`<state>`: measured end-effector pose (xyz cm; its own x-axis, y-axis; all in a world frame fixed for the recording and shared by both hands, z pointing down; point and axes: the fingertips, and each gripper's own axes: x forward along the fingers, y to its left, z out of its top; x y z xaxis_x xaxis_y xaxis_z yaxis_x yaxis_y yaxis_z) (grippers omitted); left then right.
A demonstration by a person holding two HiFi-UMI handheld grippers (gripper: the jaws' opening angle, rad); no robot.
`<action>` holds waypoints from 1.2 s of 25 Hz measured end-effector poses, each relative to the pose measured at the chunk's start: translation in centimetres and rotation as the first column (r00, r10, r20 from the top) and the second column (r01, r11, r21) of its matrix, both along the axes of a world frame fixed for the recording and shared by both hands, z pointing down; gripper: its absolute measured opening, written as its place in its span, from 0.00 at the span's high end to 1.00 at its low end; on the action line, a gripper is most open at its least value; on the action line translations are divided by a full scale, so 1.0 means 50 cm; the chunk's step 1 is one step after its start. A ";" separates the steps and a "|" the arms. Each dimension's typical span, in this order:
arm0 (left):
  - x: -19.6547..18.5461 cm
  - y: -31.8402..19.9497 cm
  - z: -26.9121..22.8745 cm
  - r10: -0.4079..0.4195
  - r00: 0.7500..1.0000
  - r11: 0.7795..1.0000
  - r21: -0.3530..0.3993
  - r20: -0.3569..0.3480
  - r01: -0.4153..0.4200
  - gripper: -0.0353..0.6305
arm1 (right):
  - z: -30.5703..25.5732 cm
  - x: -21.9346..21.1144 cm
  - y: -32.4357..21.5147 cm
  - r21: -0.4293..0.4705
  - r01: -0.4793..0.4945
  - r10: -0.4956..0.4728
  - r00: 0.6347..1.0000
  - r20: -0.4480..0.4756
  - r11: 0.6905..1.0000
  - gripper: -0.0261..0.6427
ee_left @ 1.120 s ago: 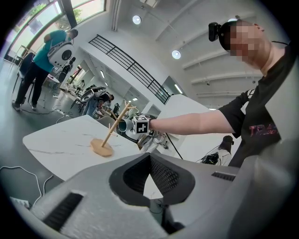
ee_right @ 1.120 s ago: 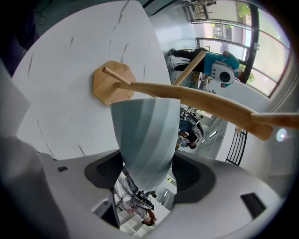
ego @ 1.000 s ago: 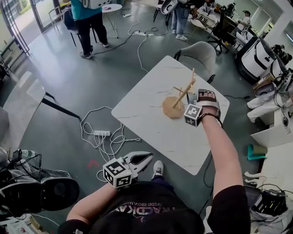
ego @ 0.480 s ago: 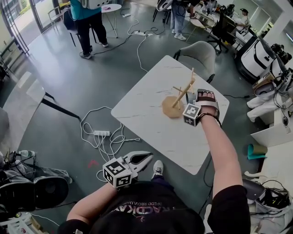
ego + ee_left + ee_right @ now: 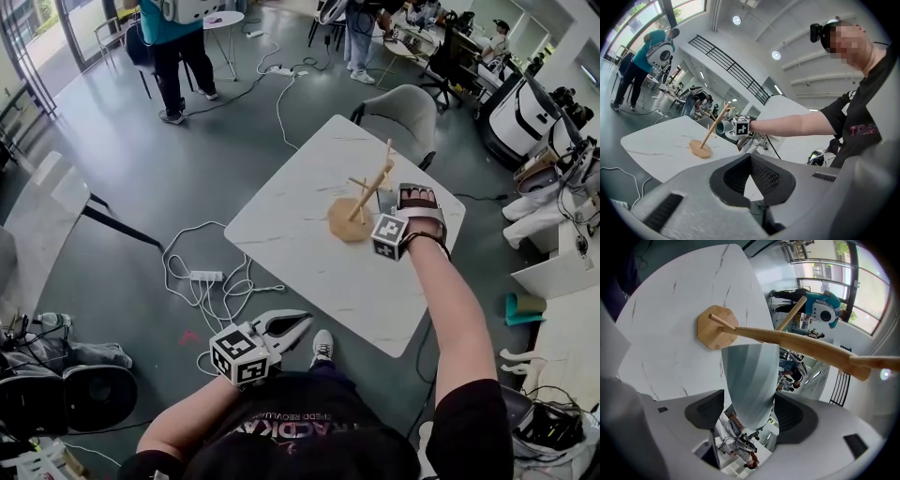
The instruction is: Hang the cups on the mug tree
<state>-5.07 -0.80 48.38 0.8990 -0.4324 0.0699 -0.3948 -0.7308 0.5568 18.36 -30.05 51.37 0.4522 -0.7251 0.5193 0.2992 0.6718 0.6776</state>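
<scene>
Closest in, the left hand-held gripper (image 5: 298, 322) hangs low by the person's body, off the near edge of the bench (image 5: 281, 220) and above the floor; its jaws are pressed together at the tips with nothing in them. Just past it on the floor there's a white power strip (image 5: 207, 275) in a tangle of cables.

Further out the person's arm reaches over the bench; the right hand-held gripper (image 5: 750, 409) has its jaws clamped on a pale grey-blue cup (image 5: 751, 376), one pad on each side of the cup's wall. The cup is up off the bench, right by the wooden mug tree (image 5: 361, 202); in the right gripper view the tree's stem crosses the far end of the cup, though I can't tell if they're touching. The tree's round base sits flat on the white marbled top, towards its far-right part; none of its pegs that I can see has a cup on it.

Behind the bench there's a grey chair (image 5: 405, 114); way at the back a person (image 5: 176, 37) in a teal top is standing.
</scene>
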 end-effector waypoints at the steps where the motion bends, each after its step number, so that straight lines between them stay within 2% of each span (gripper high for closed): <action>1: 0.001 -0.001 -0.001 0.002 1.000 1.000 0.001 -0.001 -0.002 0.95 | -0.002 -0.002 0.002 -0.002 -0.001 0.001 1.000 0.003 1.000 0.48; 14: 0.023 0.003 -0.011 0.028 1.000 1.000 0.015 0.004 -0.028 0.95 | -0.026 -0.007 0.023 0.033 0.047 -0.049 0.997 0.060 0.998 0.48; 18: 0.027 0.007 -0.008 0.034 0.999 0.999 0.017 0.011 -0.034 0.95 | -0.067 -0.022 0.063 0.105 0.104 -0.120 0.979 0.165 0.989 0.48; 22: 0.042 0.017 -0.006 0.042 0.999 0.999 0.019 0.011 -0.042 0.95 | -0.137 -0.027 0.123 0.217 0.098 -0.168 0.928 0.331 0.971 0.48; 24: 0.047 0.015 -0.009 0.056 0.998 0.998 0.024 0.011 -0.057 0.95 | -0.169 -0.028 0.151 0.260 0.047 -0.164 0.878 0.449 0.964 0.48; 26: 0.052 0.013 -0.011 0.070 0.997 0.997 0.027 0.012 -0.071 0.95 | -0.192 -0.032 0.184 0.271 -0.027 -0.147 0.786 0.600 0.962 0.49; 28: 0.054 0.010 -0.008 0.085 0.996 0.996 0.027 0.013 -0.085 0.95 | -0.207 -0.045 0.219 0.254 -0.096 -0.135 0.641 0.756 0.963 0.49; 30: 0.053 0.005 -0.006 0.103 0.995 0.994 0.027 0.014 -0.103 0.95 | -0.224 -0.070 0.253 0.233 -0.142 -0.143 0.463 0.875 0.962 0.53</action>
<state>-2.42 -0.55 48.10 0.9381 -0.3392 0.0707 -0.3231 -0.7829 0.5316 14.87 -17.39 40.16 -0.1420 -0.8830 0.4474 -0.5497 0.4463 0.7062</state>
